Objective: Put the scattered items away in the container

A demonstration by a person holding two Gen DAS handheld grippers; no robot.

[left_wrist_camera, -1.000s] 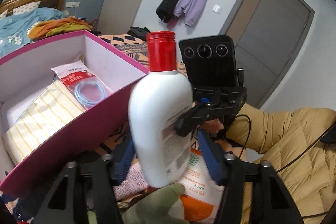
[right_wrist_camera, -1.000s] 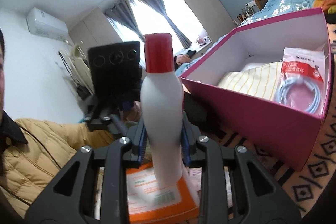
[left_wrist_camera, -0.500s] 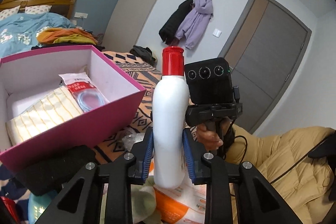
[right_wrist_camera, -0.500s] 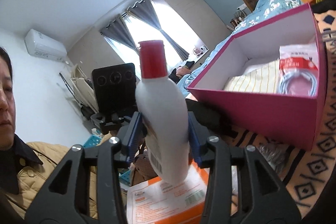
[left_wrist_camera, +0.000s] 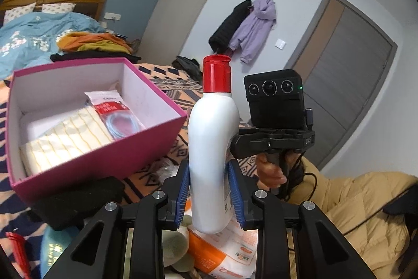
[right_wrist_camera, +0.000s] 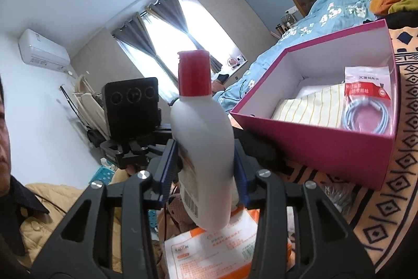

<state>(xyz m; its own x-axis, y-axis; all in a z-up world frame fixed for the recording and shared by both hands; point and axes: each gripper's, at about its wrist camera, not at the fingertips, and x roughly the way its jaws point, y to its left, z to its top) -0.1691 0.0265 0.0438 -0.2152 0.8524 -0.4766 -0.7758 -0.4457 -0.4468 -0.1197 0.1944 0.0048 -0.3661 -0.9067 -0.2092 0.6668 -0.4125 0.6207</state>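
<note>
A white bottle with a red cap (left_wrist_camera: pixel 211 148) stands upright in the air between both grippers. My left gripper (left_wrist_camera: pixel 209 194) is shut on its lower body, blue pads against both sides. In the right wrist view the bottle (right_wrist_camera: pixel 203 148) sits between the pads of my right gripper (right_wrist_camera: pixel 203 177), which stand slightly apart from its sides. The pink box (left_wrist_camera: pixel 86 161) lies to the left, open, holding a yellow striped cloth (left_wrist_camera: pixel 68 137) and a bagged cable (left_wrist_camera: pixel 117 114). In the right wrist view the box (right_wrist_camera: pixel 326 143) is on the right.
Below the bottle lie an orange-and-white packet (left_wrist_camera: pixel 224 250) and a soft toy (left_wrist_camera: pixel 177 247). A black cloth (left_wrist_camera: pixel 78 200) lies in front of the box on the patterned blanket (right_wrist_camera: pixel 397 203). A bed (left_wrist_camera: pixel 31 41) with piled clothes stands behind.
The left gripper closed on the bottle, which went from tilted to upright. The right gripper's pads eased off the bottle. Both views rose and pulled back slightly from the box.
</note>
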